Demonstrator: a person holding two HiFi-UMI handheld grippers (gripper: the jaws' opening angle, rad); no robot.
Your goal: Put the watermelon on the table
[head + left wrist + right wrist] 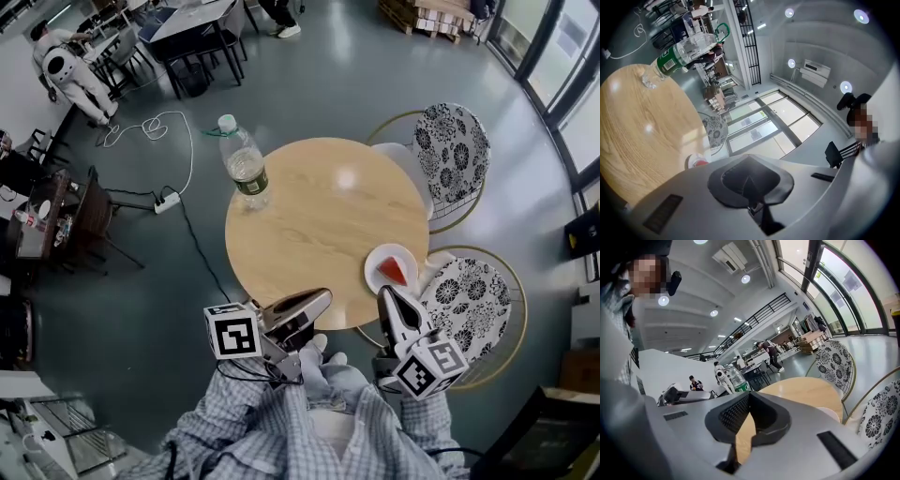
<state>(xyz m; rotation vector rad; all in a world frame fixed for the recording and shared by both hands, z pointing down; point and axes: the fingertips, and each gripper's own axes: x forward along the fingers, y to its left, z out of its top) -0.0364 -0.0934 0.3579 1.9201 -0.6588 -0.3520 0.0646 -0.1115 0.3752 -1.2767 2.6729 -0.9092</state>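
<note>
A red watermelon slice (393, 271) lies on a small white plate (379, 259) at the near right edge of the round wooden table (319, 225). In the left gripper view the slice (700, 162) shows just past the jaws, at the table's edge. My left gripper (325, 297) is held at the table's near edge, shut with nothing in it (749, 160). My right gripper (384, 292) hovers just in front of the plate, its jaws closed tip to tip and empty (749, 394).
A clear plastic water bottle (246, 167) with a green label stands at the table's left edge. Two chairs with black-and-white floral seats (452, 150) (473, 300) stand to the right. A power strip and cables (167, 200) lie on the floor at the left.
</note>
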